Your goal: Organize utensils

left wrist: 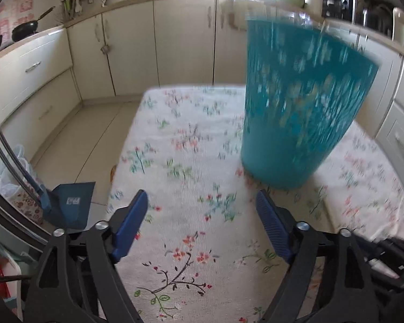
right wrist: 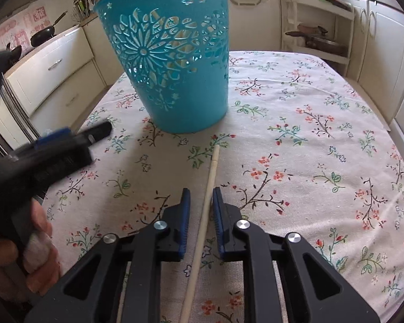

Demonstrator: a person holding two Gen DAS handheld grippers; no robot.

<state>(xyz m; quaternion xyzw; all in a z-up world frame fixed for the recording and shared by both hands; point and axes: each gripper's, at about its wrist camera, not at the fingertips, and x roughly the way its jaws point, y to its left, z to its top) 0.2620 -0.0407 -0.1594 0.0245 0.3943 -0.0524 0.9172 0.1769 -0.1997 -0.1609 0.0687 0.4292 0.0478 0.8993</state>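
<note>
The right gripper [right wrist: 201, 199] has its jaws closed on a wooden stick [right wrist: 212, 167] pointing at the teal basket [right wrist: 172, 62] on the bench [right wrist: 309, 134]. The left gripper [left wrist: 202, 202] hangs open and empty. Lift the stick clear, tip it upright, then lower it past the rim.

No legible text or labels.

I see a teal plastic basket [right wrist: 169, 62] standing upright on its narrow base in the upper centre-left of the right wrist view, its wall cut through with flower patterns and widening toward the rim. In the left wrist view the same basket [left wrist: 301, 107] sits blurred at upper right. A thin pale wooden stick [right wrist: 206, 207] runs from the bottom centre up toward the basket's base, stopping just short of it.
</note>
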